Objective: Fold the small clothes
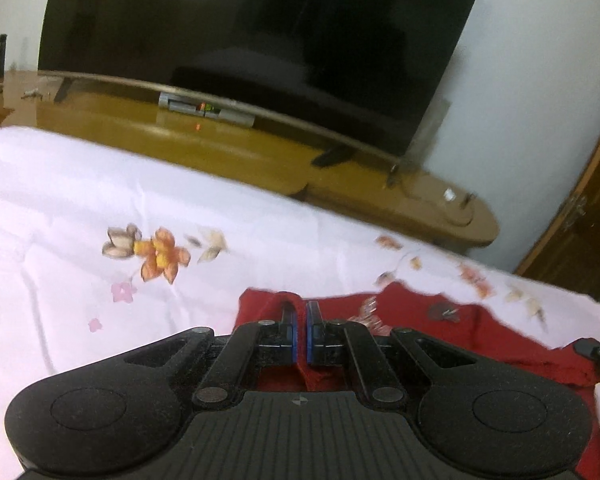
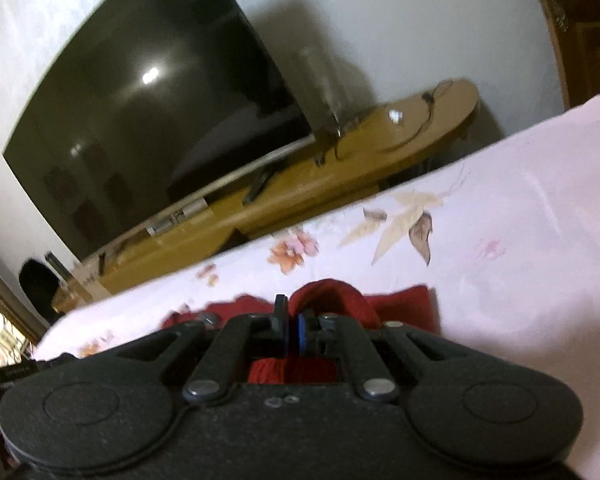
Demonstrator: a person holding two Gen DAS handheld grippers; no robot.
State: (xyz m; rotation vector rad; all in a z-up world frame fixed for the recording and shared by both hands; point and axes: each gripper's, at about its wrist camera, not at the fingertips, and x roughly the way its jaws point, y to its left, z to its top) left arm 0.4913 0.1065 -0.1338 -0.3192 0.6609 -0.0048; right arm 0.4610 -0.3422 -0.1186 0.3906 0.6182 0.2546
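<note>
- The left tool [image 1: 300,314] has its blue-padded fingers drawn close, pinching a raised fold of the red garment [image 1: 420,320]; the cloth passes between the pads and down behind the tool's black body, so how deep the grip goes is hidden
- The right tool [image 2: 291,318] is likewise pressed together on a rolled edge of the red garment [image 2: 332,292], which humps up over the fingertips; the pinch point itself is covered by that hump
- Both views are blurred, and each tool's body blocks the near part of the cloth
- The garment lies on the bed, on a pale pink sheet [image 1: 100,184] printed with orange and pink flowers; it is deep red, rumpled, with a small pale motif and a dark spot too smeared to read
- Its right end is cut off in the left view by the other tool's dark tip [image 1: 598,354]
- Beyond the bed stands a wooden TV stand [image 1: 228,148] carrying a dark television [image 1: 260,40]
</note>
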